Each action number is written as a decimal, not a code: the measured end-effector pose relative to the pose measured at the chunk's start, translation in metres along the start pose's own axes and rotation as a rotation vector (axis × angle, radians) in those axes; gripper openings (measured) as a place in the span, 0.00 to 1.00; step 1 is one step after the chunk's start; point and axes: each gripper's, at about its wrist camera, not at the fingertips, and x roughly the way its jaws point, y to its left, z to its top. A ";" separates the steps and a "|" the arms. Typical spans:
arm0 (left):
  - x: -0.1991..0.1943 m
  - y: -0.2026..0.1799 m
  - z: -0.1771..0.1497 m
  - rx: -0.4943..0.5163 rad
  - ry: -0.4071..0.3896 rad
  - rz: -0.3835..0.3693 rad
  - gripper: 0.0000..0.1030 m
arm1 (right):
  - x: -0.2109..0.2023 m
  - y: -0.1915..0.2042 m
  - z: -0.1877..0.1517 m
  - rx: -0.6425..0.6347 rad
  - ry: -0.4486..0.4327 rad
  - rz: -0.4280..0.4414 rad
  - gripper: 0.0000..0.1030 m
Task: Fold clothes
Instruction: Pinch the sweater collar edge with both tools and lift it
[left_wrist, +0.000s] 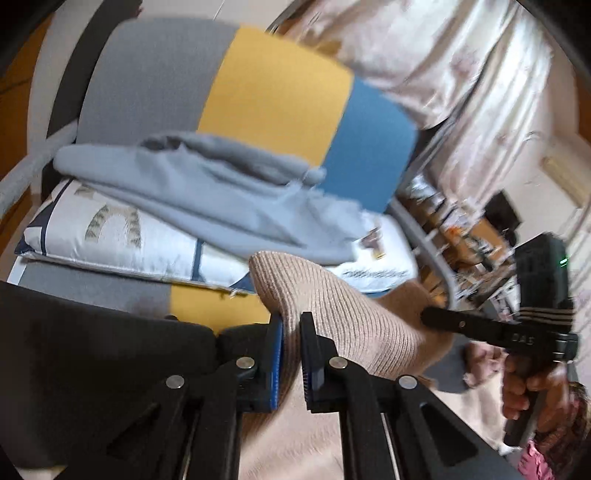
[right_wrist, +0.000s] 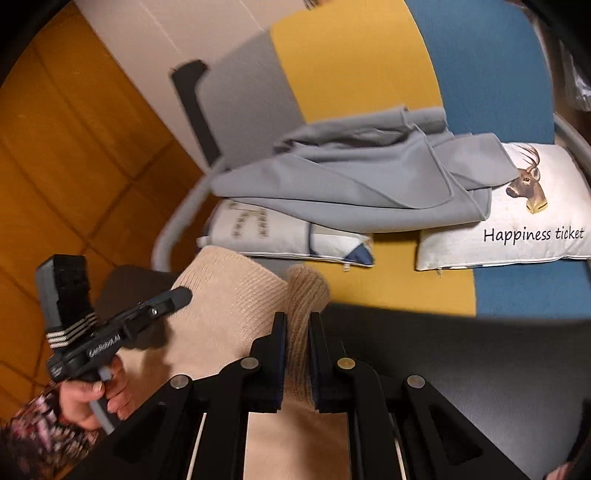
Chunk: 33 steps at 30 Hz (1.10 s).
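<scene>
You've got the beige knit garment (left_wrist: 332, 314) pinched at two spots, low in the centre of both views. Your left hand-held gripper (left_wrist: 291, 354) has its pads pressed together on a raised fold of the ribbed edge, and your right hand-held gripper (right_wrist: 298, 354) is clamped on another bunched ridge of the same knit. In the right wrist view your left hand (right_wrist: 94, 397) shows at lower left; in the left wrist view your right hand (left_wrist: 532, 391) sits at lower right.

Just above the knit in frame there's a crumpled grey garment (right_wrist: 354, 181) draped over two cushions: a patterned one (right_wrist: 280, 232) and a white one printed with a deer (right_wrist: 517, 221). They lie on a sofa (right_wrist: 354, 62) with grey, yellow and blue panels. The bare yellow strip of seat between the cushions and the knit's top edge is the only open patch nearby. Orange floor (right_wrist: 74, 147) fills the left of the right wrist view.
</scene>
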 end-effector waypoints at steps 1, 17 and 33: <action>-0.014 -0.003 -0.008 0.007 -0.017 -0.027 0.08 | -0.009 0.003 -0.011 -0.009 -0.005 0.020 0.11; -0.067 0.012 -0.137 -0.160 0.102 -0.022 0.17 | -0.012 0.011 -0.156 0.069 0.128 0.053 0.39; -0.087 -0.032 -0.138 0.024 0.131 -0.089 0.11 | -0.046 0.055 -0.143 -0.105 0.034 -0.025 0.10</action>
